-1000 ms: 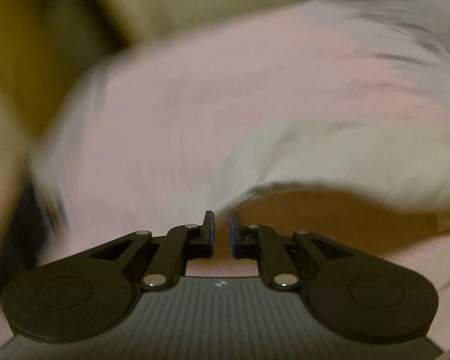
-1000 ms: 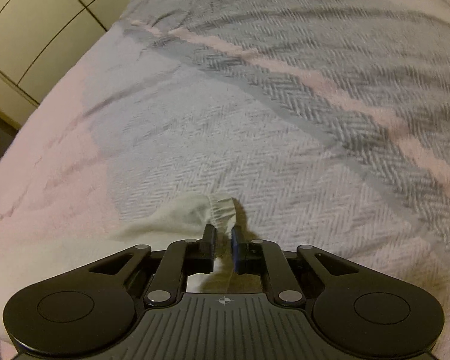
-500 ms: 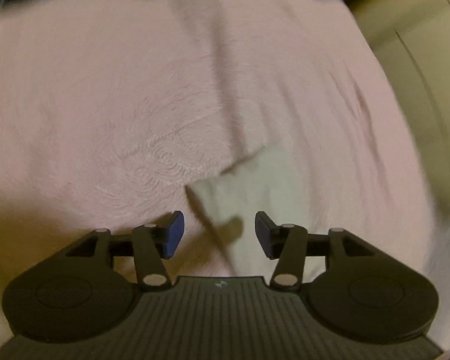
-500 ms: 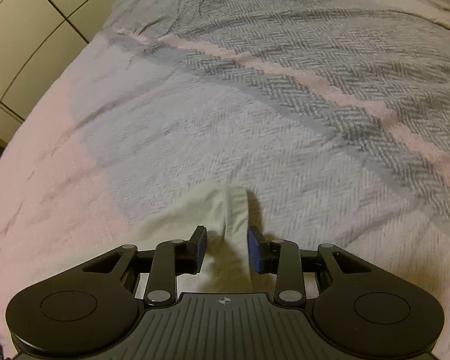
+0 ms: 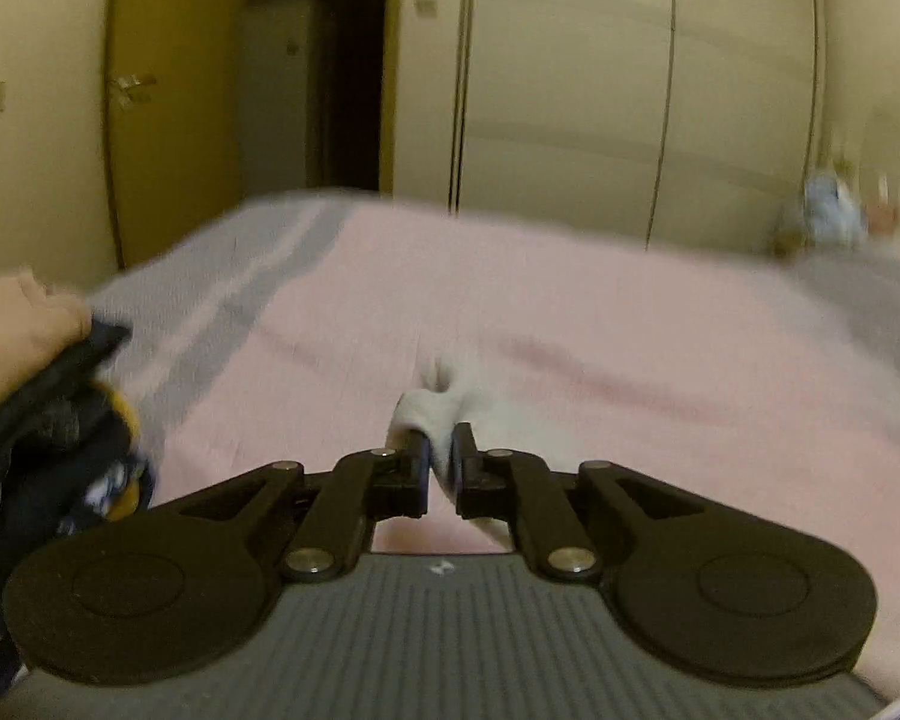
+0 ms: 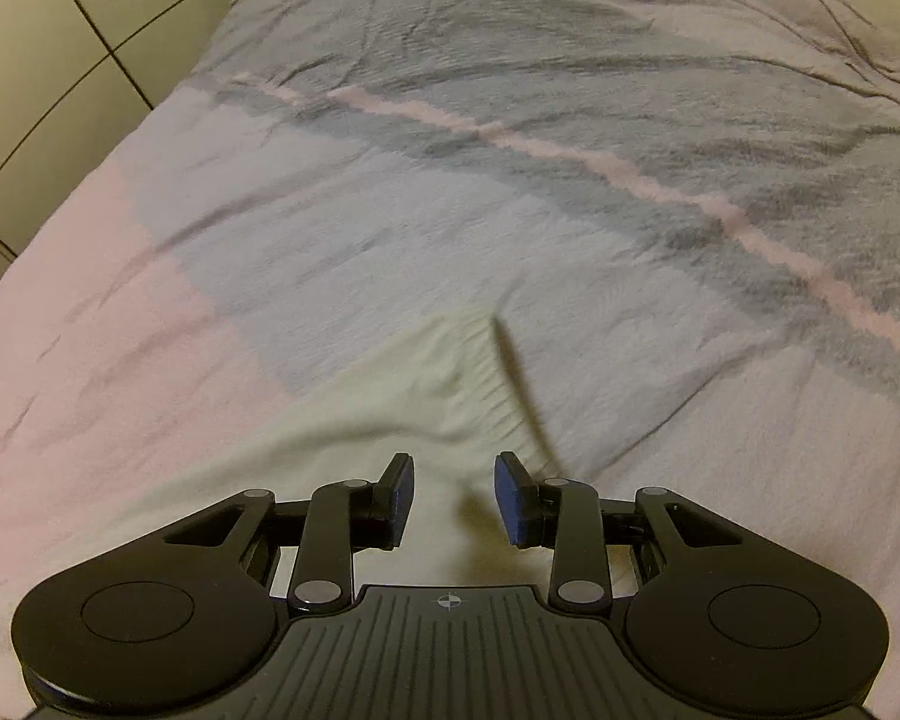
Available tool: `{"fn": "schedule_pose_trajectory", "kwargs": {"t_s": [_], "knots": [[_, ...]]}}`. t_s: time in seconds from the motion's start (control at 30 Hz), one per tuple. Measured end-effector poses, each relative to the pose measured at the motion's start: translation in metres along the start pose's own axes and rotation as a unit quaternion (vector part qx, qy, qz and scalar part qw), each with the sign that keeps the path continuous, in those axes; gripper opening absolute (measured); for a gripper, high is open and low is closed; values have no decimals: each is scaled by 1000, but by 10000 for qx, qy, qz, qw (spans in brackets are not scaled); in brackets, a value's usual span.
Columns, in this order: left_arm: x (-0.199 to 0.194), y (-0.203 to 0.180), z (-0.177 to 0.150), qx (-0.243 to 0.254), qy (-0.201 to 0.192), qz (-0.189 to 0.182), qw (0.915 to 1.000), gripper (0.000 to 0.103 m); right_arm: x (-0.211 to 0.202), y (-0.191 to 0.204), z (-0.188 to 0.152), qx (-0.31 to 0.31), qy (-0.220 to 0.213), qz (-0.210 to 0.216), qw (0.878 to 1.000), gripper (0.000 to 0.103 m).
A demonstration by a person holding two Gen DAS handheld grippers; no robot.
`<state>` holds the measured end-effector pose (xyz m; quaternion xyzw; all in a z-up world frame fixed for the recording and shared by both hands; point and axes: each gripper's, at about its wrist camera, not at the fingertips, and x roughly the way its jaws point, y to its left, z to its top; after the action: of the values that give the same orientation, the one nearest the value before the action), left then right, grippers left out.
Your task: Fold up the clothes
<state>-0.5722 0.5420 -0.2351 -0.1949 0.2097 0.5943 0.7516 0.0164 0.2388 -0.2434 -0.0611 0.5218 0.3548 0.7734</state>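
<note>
Your left tongs (image 5: 441,461) are closing on the soft, light cloth's (image 6: 426,384) bunched edge; right tongs (image 6: 453,501) stand open, empty.

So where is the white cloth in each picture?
Left wrist view: the white cloth sits low in the middle, bunched between the closing left gripper fingers.
Right wrist view: it lies flat at bottom centre, under the open right gripper.
Shared landmark: the pink and grey blanket.
</note>
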Motion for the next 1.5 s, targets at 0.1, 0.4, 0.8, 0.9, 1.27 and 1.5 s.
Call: {"fn": "schedule_pose_trajectory", "kwargs": {"t_s": [0.1, 0.4, 0.8, 0.9, 1.27, 1.5], "knots": [[35, 33, -43, -814, 1166, 263, 9895, 18, 2, 12, -15, -111, 76, -41, 9999, 34], [43, 99, -62, -2952, 1413, 339, 9443, 44, -8, 24, -32, -140, 78, -280, 9995, 34], [46, 79, 9, -1649, 401, -548, 9840, 2, -6, 38, -40, -214, 89, -288, 9993, 34], [39, 65, 21, -598, 198, -525, 9966, 5, -5, 38, -38, -168, 77, -270, 9995, 34], [63, 105, -28, -842, 1763, 955, 9761, 27, 1, 27, -34, -280, 156, -422, 9986, 34], [51, 70, 14, -721, 1615, 449, 9832, 29, -6, -2, -12, -243, 52, -605, 9979, 34]]}}
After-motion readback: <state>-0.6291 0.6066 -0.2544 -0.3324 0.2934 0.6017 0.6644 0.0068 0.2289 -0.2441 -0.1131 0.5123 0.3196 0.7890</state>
